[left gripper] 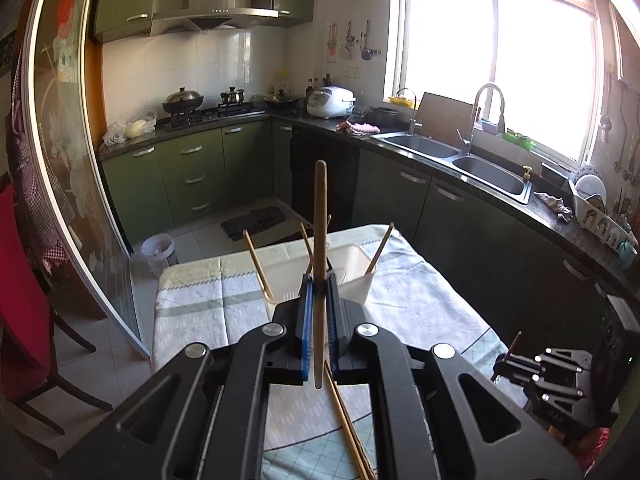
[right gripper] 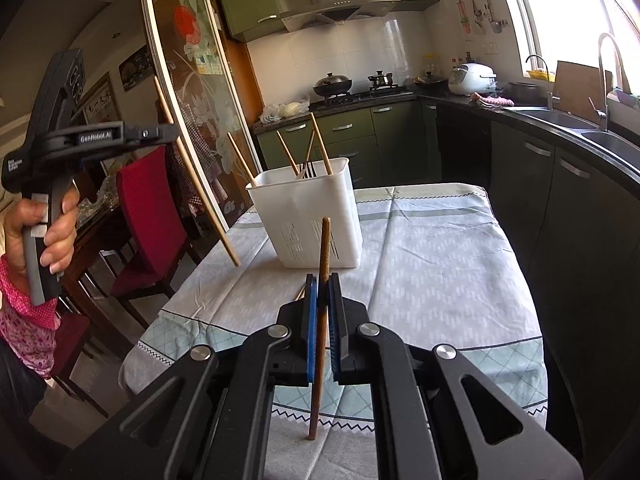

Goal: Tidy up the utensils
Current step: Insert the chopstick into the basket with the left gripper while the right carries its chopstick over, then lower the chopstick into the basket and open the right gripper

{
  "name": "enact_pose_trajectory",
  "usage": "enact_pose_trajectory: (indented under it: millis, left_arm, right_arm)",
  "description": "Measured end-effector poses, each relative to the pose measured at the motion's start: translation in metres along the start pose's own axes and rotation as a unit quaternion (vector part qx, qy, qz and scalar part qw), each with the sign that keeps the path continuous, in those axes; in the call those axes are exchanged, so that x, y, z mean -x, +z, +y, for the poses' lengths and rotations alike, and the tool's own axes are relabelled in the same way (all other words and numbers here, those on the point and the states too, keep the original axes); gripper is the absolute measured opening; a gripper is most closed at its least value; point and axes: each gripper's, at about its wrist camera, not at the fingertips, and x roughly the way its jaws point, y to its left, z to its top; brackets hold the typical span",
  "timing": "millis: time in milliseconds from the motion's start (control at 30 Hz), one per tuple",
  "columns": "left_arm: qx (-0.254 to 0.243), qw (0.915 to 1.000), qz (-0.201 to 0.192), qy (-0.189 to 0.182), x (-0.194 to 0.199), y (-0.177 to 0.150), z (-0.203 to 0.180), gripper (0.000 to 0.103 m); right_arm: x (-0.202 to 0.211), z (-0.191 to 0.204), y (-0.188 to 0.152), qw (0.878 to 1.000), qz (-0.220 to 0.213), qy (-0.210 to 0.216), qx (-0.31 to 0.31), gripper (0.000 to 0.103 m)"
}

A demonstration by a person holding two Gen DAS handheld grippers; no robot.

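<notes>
Patterned cloth-covered table [right gripper: 420, 248] in green-cabineted kitchen, white utensil caddy [right gripper: 316, 216] on it.

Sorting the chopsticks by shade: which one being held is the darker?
The chopstick in the right gripper: reddish-brown chopstick. The one in the left gripper is paler, tan.
</notes>
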Motion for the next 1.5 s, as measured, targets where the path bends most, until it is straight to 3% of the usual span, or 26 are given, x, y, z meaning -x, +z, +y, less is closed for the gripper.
enact_pose_trajectory:
  millis: [233,433,567,700,800,967,1033,1133,1333,1500]
  left_arm:
    - [-0.011,0.9988,-0.044,0.02,-0.002,0.058,-0.013,0.006]
    - [0.0,0.998,-0.044,0.045,-0.031,0.076,-0.007,0.006]
    - [0.013,0.9984,-0.016,0.053,-0.06,0.069,0.003,0.006]
    - [0.019,0.9976,0.04,0.053,-0.093,0.046,0.011,0.007]
    - [0.016,0.9966,0.056,0.058,-0.1,0.03,0.016,0.007]
    - [0.014,0.9972,0.049,0.055,-0.081,0.007,0.019,0.012]
    - [0.013,0.9974,0.047,0.052,-0.071,-0.002,0.02,0.019]
    - [0.004,0.9974,0.051,0.05,-0.058,-0.017,0.018,0.019]
    - [-0.004,0.9971,0.058,0.05,-0.039,-0.035,0.023,0.019]
    - [-0.005,0.9967,0.066,0.048,-0.035,-0.046,0.027,0.019]
  right_arm:
    - [0.0,-0.006,-0.001,1.0,-0.001,0.004,-0.009,0.006]
    - [0.0,-0.008,-0.001,1.0,-0.002,0.009,-0.011,0.006]
    - [0.0,-0.008,0.0,1.0,-0.001,0.014,-0.01,0.006]
    - [-0.001,-0.007,0.006,1.0,-0.005,0.019,-0.009,0.006]
    - [-0.001,-0.005,0.016,1.0,-0.011,0.028,-0.009,0.006]
    - [-0.001,0.005,0.053,0.998,-0.04,0.04,0.005,0.006]
    - [-0.001,0.01,0.076,0.997,-0.061,0.047,0.009,0.006]
    - [-0.002,0.025,0.112,0.993,-0.098,0.052,0.026,0.006]
    - [-0.021,0.061,0.176,0.984,-0.166,0.013,0.067,0.006]
    - [-0.063,0.07,0.212,0.982,-0.168,-0.029,0.078,0.006]
